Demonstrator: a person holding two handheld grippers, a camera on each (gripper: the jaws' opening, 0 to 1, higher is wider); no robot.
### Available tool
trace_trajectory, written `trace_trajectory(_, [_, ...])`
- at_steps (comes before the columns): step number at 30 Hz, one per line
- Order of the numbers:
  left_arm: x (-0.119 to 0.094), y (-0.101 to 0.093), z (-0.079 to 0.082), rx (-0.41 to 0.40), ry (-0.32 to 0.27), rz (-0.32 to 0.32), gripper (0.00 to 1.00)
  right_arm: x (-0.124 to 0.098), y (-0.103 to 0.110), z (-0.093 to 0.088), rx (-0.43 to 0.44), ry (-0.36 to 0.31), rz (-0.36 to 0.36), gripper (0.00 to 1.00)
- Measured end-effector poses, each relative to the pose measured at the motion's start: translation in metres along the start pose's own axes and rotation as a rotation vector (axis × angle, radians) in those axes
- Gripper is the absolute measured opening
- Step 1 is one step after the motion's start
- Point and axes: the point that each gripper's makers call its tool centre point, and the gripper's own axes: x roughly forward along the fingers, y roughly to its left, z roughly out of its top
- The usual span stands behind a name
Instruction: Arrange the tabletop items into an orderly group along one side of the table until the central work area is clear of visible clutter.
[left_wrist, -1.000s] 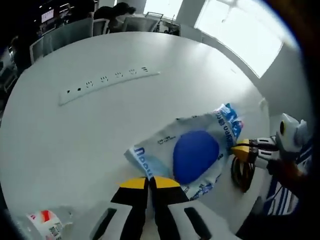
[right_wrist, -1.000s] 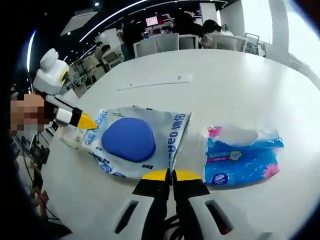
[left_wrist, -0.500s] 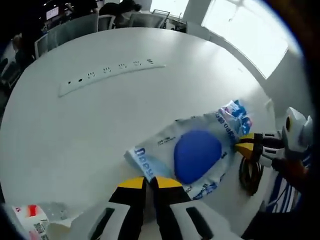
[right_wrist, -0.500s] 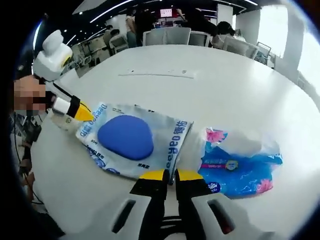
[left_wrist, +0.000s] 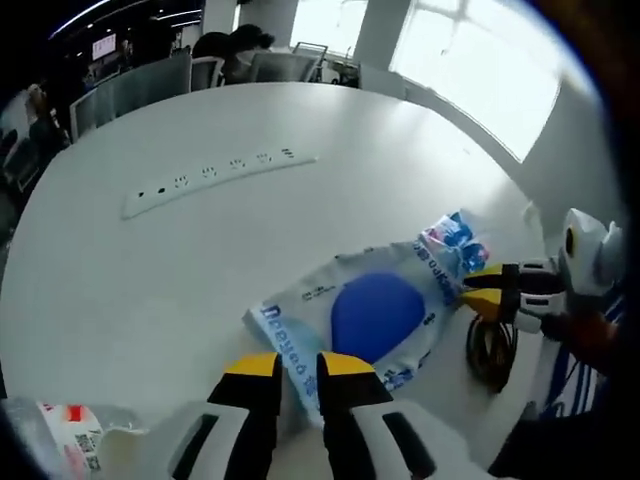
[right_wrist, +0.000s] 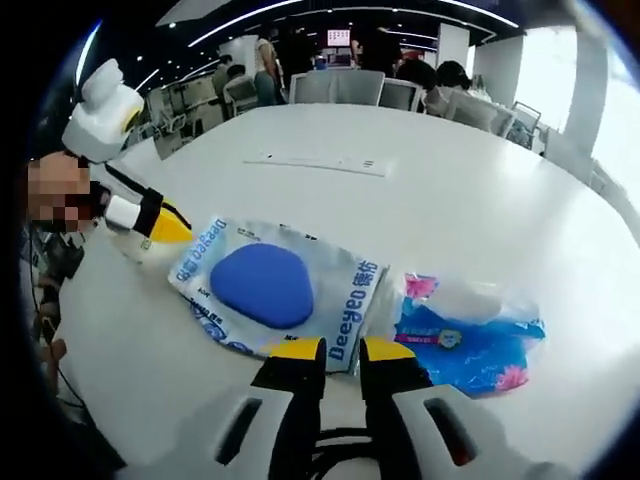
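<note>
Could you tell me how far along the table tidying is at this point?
Done: the blue tissue pack lies right beside the wipes pack. In hand: both grippers, left and right, stand at opposite ends of the wipes pack, jaws slightly apart. Left: the wipes pack still sits well in from the table edge.

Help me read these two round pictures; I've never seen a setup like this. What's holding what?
A person holds a two-jaw gripper in each hand, each carrying a fisheye camera. In the left gripper view, the left gripper has its yellow-tipped jaws slightly apart over an edge of the flat white-and-blue plastic pack with a blue oval; the right gripper meets its far end. The right gripper view shows the reverse. Whether either grips it is unclear. On the round white table also lie a blue tissue packet and a white power strip.
</note>
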Motion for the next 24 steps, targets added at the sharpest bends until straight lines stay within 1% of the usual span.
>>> trace_trajectory(3, [-0.008, -0.001, -0.001, 0.008, -0.035, -0.003, 0.16, -0.005, 0.006, 0.006, 0.031, -0.018, 0.019, 0.21])
trace_trajectory(6, [-0.014, -0.001, -0.002, 0.010, -0.050, -0.003, 0.18, -0.008, 0.010, 0.009, 0.027, -0.032, 0.020, 0.25])
trace_trajectory(9, [-0.027, 0.000, -0.003, 0.014, -0.102, 0.000, 0.21, -0.013, 0.018, 0.015, 0.039, -0.043, 0.042, 0.31])
trace_trajectory(12, [-0.039, 0.001, -0.009, 0.016, -0.123, 0.009, 0.24, -0.014, 0.024, 0.018, 0.040, -0.051, 0.053, 0.33])
trace_trajectory(14, [-0.051, 0.001, -0.011, 0.016, -0.162, 0.012, 0.27, -0.022, 0.033, 0.025, 0.034, -0.065, 0.061, 0.36])
trace_trajectory(17, [-0.064, 0.003, -0.017, 0.021, -0.189, 0.023, 0.31, -0.023, 0.040, 0.031, 0.036, -0.076, 0.080, 0.39])
trace_trajectory(19, [-0.072, 0.002, -0.021, 0.020, -0.217, 0.015, 0.32, -0.025, 0.046, 0.035, 0.032, -0.086, 0.091, 0.41])
trace_trajectory(22, [-0.086, 0.006, -0.025, 0.028, -0.266, 0.027, 0.35, -0.027, 0.059, 0.042, 0.023, -0.095, 0.117, 0.43])
trace_trajectory(24, [-0.094, 0.008, -0.027, 0.025, -0.294, 0.034, 0.40, -0.029, 0.067, 0.048, 0.024, -0.103, 0.135, 0.46])
